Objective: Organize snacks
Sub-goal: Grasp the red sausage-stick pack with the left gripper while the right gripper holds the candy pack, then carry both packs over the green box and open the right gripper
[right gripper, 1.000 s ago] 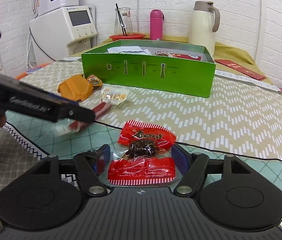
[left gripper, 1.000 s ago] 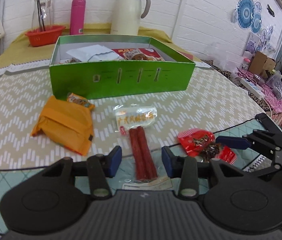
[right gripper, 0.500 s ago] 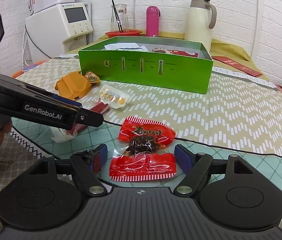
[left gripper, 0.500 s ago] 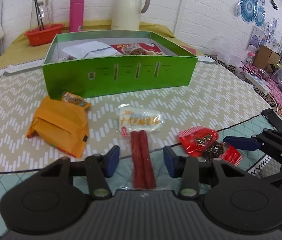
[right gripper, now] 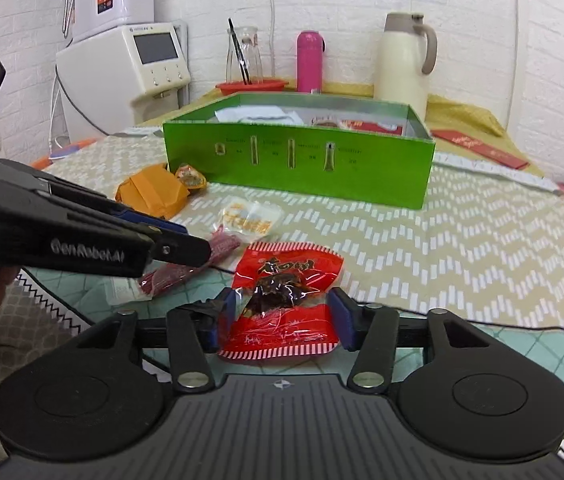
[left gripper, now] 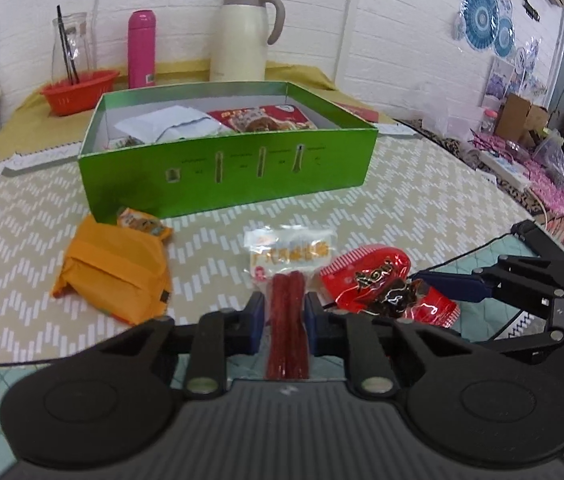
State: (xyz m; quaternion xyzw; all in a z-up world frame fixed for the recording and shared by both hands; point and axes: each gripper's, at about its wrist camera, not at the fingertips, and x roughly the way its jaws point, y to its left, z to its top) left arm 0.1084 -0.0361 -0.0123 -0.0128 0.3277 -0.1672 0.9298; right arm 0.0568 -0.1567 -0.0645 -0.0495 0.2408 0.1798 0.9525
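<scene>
A clear pack of two red sausage sticks (left gripper: 286, 344) lies on the patterned tablecloth, and my left gripper (left gripper: 284, 316) is closing on it with its blue pads against the sticks. A red snack pack with dark contents (right gripper: 282, 280) sits between the pads of my right gripper (right gripper: 282, 316), whose jaws are closing and squeeze its edges so that it buckles upward. The same red pack (left gripper: 366, 276) shows to the right in the left wrist view. Behind stands the open green box (left gripper: 241, 176) holding a white packet and a red packet.
An orange packet (left gripper: 113, 276), a small orange sweet (left gripper: 143, 224) and a clear yellow-printed packet (left gripper: 290, 248) lie in front of the box. A cream jug (left gripper: 241, 36), pink bottle (left gripper: 141, 48) and red basket (left gripper: 79, 90) stand behind. A water dispenser (right gripper: 133, 60) is far left.
Both grippers have narrowed: the left jaws came in onto the sausage sticks, the right jaws onto the red pack, which now bulges up. Neither hand has shifted noticeably.
</scene>
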